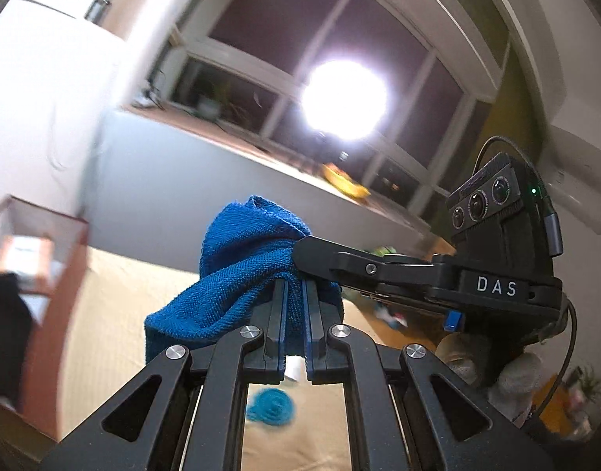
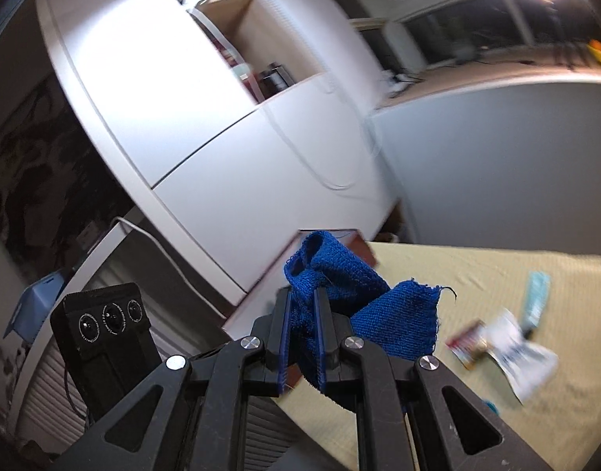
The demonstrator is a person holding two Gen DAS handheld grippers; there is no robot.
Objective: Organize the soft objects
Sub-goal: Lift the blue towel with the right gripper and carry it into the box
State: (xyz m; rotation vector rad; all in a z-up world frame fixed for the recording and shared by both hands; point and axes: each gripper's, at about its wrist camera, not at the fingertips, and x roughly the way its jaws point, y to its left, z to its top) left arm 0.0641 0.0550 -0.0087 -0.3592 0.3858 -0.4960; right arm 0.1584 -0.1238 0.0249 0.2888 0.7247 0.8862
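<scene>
Jaws of both grippers pinch the blue cloth, bunched above their tips.

**Cloth held up between both grippers, over the bed**

In your left wrist view the cloth sits between the jaws of your left gripper, bunched above and to their left. Your right gripper reaches in from the right and touches the same cloth. Below, on the bed, a small roll lies under the jaws. Behind the bed runs a sill under the window.

In your right wrist view the cloth is clamped in your right gripper, one flap hanging right. Packets lie on the bed to the right; the cabinet stands behind.
</scene>
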